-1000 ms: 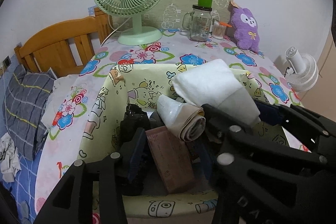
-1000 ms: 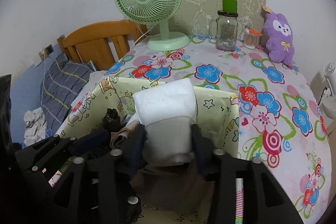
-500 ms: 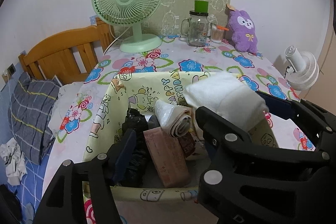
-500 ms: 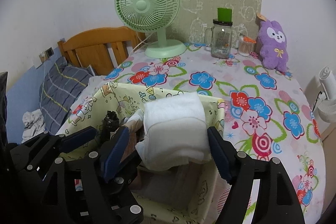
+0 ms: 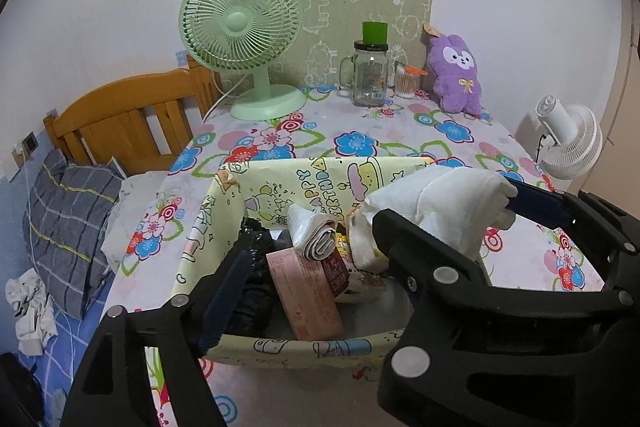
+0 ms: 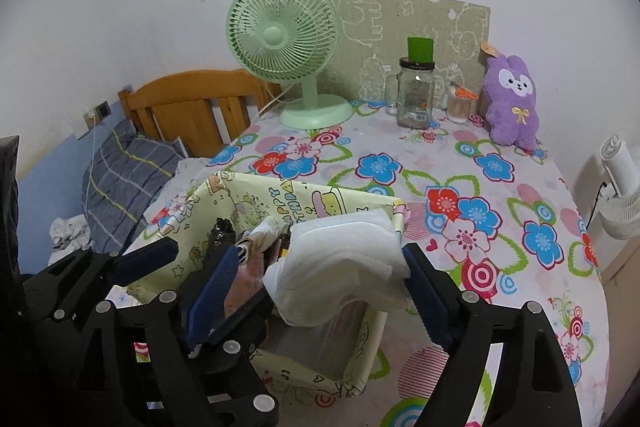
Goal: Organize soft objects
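Note:
A yellow cartoon-print fabric bin [image 5: 320, 175] [image 6: 304, 195] sits on the flowered table. It holds a rolled cloth [image 5: 314, 235], a pink box [image 5: 304, 295] and a black bundle [image 5: 252, 239]. A folded white cloth [image 6: 344, 259] [image 5: 452, 203] rests on the bin's right rim, between my right gripper's [image 6: 316, 287] wide-open fingers; whether a pad touches it is unclear. My left gripper [image 5: 308, 291] is open over the bin's near side, with the right gripper's body filling the space where its right finger would show. A purple plush [image 5: 456, 75] [image 6: 512, 95] stands at the back.
At the back stand a green fan [image 5: 248, 39], a glass jar [image 5: 370, 75] with a green cap and a cotton-swab cup [image 5: 406, 83]. A wooden headboard [image 5: 120, 123] and pillow [image 5: 68, 219] lie left. A white fan [image 5: 568, 139] stands right of the table.
My right gripper has opened, and the white cloth now lies on the bin's right rim. Both grippers have pulled back and up from the bin.

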{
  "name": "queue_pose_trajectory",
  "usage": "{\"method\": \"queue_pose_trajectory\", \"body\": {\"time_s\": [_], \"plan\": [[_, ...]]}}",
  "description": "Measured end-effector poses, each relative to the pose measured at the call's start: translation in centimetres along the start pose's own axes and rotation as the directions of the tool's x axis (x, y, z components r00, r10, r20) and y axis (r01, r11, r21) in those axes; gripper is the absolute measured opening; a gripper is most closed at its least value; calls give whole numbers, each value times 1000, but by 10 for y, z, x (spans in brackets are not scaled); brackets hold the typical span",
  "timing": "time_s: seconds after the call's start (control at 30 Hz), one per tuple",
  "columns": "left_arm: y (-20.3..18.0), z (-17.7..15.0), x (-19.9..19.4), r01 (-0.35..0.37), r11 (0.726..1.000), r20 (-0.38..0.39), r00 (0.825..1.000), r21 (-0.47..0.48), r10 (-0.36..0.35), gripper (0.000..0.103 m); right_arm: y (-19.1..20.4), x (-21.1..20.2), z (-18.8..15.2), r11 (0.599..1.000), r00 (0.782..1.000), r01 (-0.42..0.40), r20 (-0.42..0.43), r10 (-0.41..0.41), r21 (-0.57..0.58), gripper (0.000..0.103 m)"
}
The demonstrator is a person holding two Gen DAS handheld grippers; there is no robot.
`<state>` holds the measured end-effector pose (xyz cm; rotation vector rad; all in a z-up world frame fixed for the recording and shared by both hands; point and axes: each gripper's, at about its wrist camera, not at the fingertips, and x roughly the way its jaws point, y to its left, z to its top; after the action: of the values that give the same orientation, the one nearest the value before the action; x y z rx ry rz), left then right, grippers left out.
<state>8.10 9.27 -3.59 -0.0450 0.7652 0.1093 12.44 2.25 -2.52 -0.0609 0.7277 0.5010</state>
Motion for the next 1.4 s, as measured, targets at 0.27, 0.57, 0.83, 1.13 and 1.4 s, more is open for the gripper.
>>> {"method": "queue_pose_trajectory", "body": {"time_s": [0.27, 0.57, 0.83, 1.13, 1.4], "plan": [[10, 1, 0, -49, 999, -2, 999, -22, 49, 88, 8, 5, 6, 999, 999, -32, 8, 32, -29, 92], [15, 0, 1, -44, 999, -6, 999, -18, 44, 98, 15, 2, 9, 997, 998, 28, 55, -24, -77, 103], [10, -3, -8, -46, 999, 4, 999, -14, 46, 99, 11, -7, 5, 996, 997, 39, 64, -34, -76, 103], [-15, 0, -26, -17, 1000, 46, 999, 11, 17, 99, -4, -38, 2, 994, 991, 98, 96, -93, -52, 103], [-40, 2, -46, 15, 999, 87, 996, 38, -18, 99, -27, -74, -5, 989, 980, 149, 138, -146, -7, 103]]}}
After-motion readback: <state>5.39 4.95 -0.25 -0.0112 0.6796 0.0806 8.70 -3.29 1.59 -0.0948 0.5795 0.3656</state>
